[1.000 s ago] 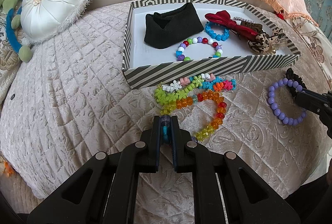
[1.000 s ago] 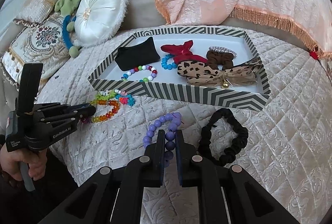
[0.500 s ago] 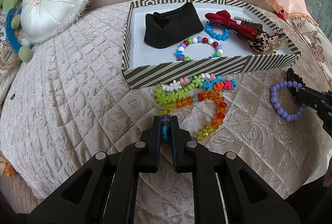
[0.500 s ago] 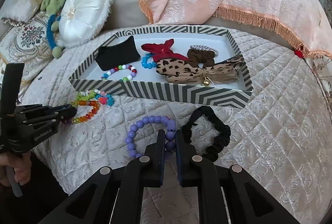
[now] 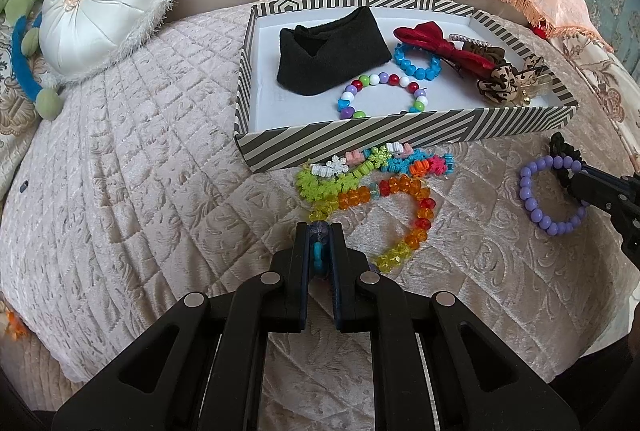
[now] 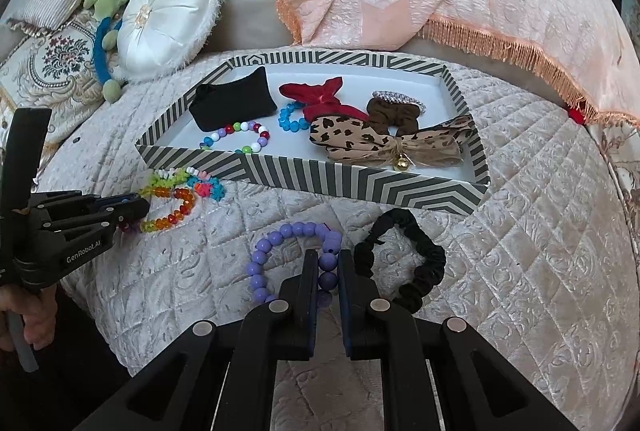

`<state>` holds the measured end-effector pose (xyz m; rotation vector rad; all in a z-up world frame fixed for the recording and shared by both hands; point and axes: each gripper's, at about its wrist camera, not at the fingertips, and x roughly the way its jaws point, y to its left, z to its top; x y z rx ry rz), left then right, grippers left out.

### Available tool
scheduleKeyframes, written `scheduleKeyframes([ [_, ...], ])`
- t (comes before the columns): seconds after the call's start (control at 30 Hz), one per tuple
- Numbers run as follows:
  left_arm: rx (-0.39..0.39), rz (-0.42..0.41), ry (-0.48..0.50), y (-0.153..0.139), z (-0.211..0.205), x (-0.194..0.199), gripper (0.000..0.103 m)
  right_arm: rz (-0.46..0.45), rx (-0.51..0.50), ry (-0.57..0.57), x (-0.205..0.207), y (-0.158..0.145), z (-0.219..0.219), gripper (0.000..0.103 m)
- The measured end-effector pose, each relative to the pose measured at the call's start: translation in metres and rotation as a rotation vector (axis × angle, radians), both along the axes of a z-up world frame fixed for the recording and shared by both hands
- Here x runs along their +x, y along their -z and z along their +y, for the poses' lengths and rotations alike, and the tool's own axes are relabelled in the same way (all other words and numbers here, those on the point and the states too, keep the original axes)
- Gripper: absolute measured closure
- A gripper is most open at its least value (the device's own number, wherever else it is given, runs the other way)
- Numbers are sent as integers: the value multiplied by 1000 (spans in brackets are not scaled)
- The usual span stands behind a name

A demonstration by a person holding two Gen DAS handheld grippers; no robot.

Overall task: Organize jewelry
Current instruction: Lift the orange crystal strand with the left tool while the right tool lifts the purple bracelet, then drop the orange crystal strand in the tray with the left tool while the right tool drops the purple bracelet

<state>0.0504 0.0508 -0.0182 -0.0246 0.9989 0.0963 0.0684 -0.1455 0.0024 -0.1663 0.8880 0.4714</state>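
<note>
Purple bracelet (image 6: 294,255) sits turned and nearer the black scrunchie (image 6: 404,263) than a second ago; rainbow bracelet (image 5: 384,219) unmoved. Right gripper (image 6: 329,267) is clenched on purple beads, left gripper (image 5: 319,235) clenched on a rainbow bead. Both bracelets lie on the quilt (image 5: 140,159) just before the tray (image 5: 400,139). Do it well: lift clear of the striped wall, avoid snagging the green bracelet (image 5: 332,179), drop onto bare tray floor.

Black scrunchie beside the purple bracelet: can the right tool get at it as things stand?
Probably not yet: the black scrunchie lies uncovered right beside the right tool, but that tool is shut on the purple bracelet.
</note>
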Motion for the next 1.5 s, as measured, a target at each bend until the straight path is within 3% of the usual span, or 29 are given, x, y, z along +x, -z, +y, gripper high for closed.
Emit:
scheduleKeyframes([
  [0.23,-21,-25,6,-11,0,-6,95,-7,10,0,0,-4,0,95],
  [0.6,-110,-126,25,-74,0,-5,95,-99,90,-11,-6,-41,-5,95],
  [0.8,-104,-211,36,-125,3,41,95,-166,94,-2,23,-82,1,95],
  [0.93,-128,-228,18,-138,8,92,95,-138,87,38,69,-87,10,95],
  [1.1,-205,-214,-9,-124,16,154,95,-65,81,101,137,-67,20,95],
  [1.2,-254,-176,-29,-101,24,189,95,-22,67,120,171,-49,30,94],
  [1.37,-322,-121,-107,-73,46,212,95,36,116,111,205,-29,51,95],
  [1.4,-322,-108,-119,-67,48,214,95,48,142,106,209,-26,53,95],
  [1.5,-222,-30,-169,-39,54,218,95,94,185,132,223,-15,54,95],
])
